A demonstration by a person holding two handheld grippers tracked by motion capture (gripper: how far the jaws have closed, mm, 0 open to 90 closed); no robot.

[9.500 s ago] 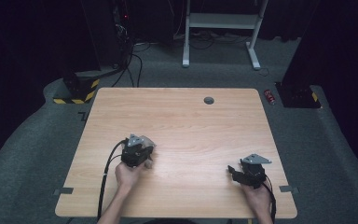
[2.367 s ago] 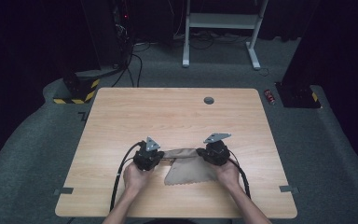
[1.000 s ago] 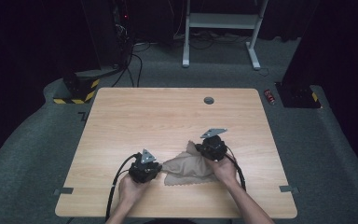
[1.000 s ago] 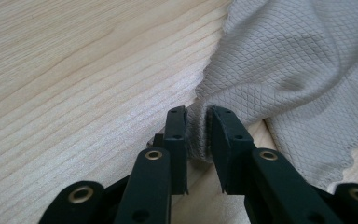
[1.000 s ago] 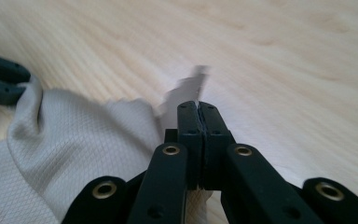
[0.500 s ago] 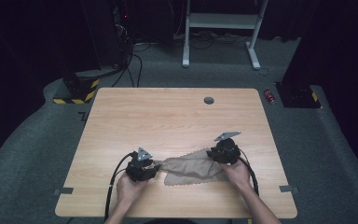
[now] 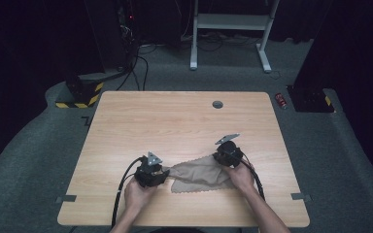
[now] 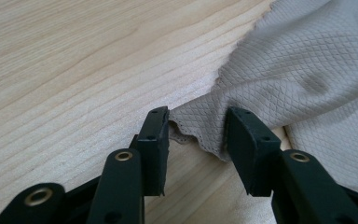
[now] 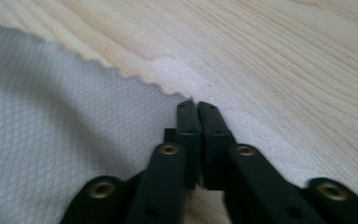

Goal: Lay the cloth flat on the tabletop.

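Table (image 7: pixel 175 121) is pale wood, fine straight grain, matt finish. The cloth (image 8: pixel 303 70) looks like a grey-beige microfibre with a little diamond weave and a scalloped edge. Gripper jaws are matt black plastic with brassy rivets.

Left tongs (image 8: pixel 196 135) parted, right tongs (image 9: pixel 198 106) pressed together, both low near the table's front.

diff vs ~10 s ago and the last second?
The cloth has appeared on the table since the first picture. Both hands moved inward to it. Over the last second the right tongs, shut on its corner, pulled it right, stretching it out. The left tongs now stand open around the other end. The table stayed put.
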